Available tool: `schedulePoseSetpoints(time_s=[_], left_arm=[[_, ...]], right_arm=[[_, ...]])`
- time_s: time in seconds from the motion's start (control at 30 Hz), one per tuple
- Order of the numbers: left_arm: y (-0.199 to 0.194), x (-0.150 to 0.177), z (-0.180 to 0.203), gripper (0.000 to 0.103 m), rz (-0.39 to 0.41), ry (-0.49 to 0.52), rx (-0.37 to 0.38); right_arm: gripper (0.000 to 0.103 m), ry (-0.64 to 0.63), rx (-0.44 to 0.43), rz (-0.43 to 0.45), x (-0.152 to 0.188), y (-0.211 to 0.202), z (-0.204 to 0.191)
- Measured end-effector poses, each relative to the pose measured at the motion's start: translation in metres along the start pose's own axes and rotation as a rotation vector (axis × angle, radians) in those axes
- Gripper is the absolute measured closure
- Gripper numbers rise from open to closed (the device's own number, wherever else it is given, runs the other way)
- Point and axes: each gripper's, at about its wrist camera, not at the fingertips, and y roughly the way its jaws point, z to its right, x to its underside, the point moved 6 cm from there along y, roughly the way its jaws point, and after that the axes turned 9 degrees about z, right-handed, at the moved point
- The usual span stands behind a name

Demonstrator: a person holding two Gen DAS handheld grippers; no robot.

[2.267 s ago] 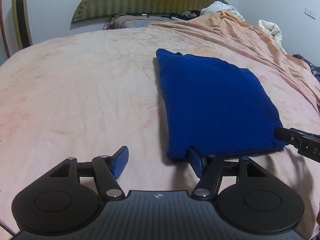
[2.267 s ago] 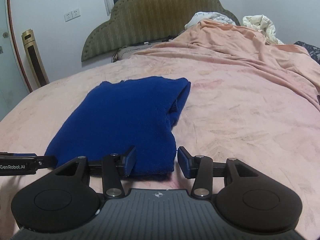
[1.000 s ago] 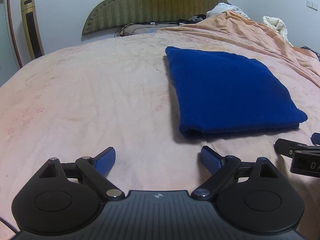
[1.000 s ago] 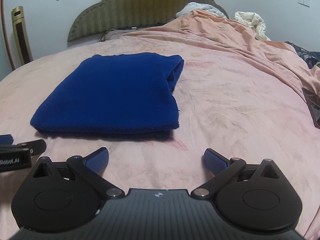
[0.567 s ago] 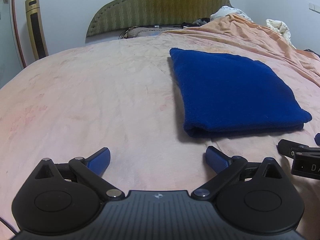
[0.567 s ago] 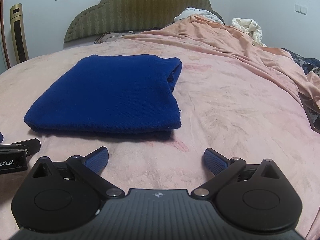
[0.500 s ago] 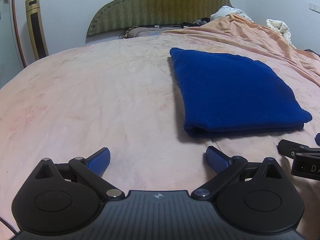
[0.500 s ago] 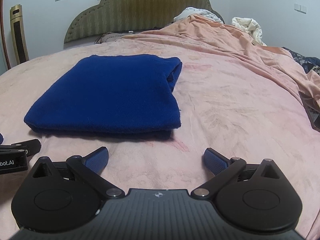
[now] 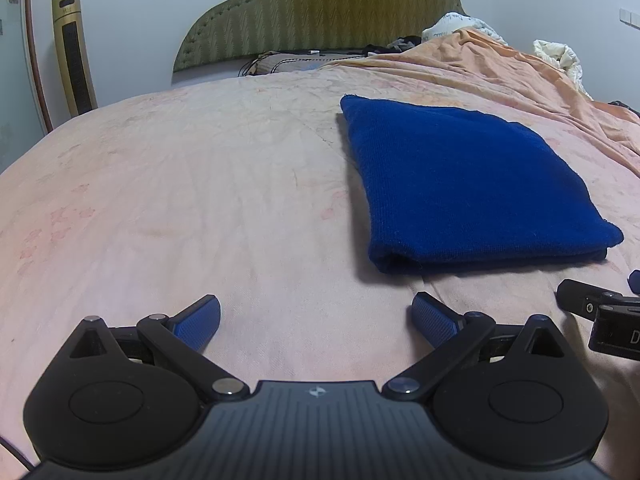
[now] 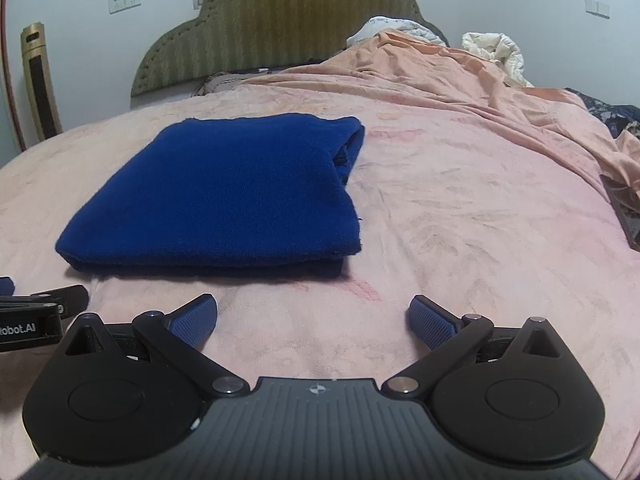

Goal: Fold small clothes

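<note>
1 folded blue garment [image 9: 460, 184] lies on the pink bedspread [image 9: 180, 200] below a green headboard [image 9: 320, 12].

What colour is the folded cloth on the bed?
Deep blue, plain, no pattern. The cloth shows best in the right wrist view.

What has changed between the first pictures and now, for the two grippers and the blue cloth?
Both grippers let go of the near edge of the blue cloth and pulled back toward the camera side. The left gripper opened its jaws wide, finishing just now, with nothing between them; the right gripper is open and empty too. The cloth stayed folded flat on the pink bedspread.
</note>
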Motion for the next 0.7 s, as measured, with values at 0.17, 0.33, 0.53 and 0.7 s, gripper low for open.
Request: schedulePoseSetpoints(time_s=[0.17,0.33,0.53,0.7], left_arm=[[0.0003,0.0000,0.0000,0.000,0.000,-0.002,0.001],[0.0002,0.0000,0.0000,0.000,0.000,-0.001,0.001],[0.0005,0.0005,-0.0007,0.000,-0.002,0.003,0.006],[0.0005,0.0005,-0.0007,0.000,-0.002,0.003,0.006]], right_arm=[[0.000,-0.032,0.017,-0.010,0.0012,0.0006,-0.0051],[0.000,-0.028,0.019,-0.010,0.0014,0.0006,-0.0051],[0.000,-0.037,0.024,-0.011,0.0012,0.0000,-0.0044],[0.000,-0.037,0.024,-0.009,0.0010,-0.0002,-0.0046]])
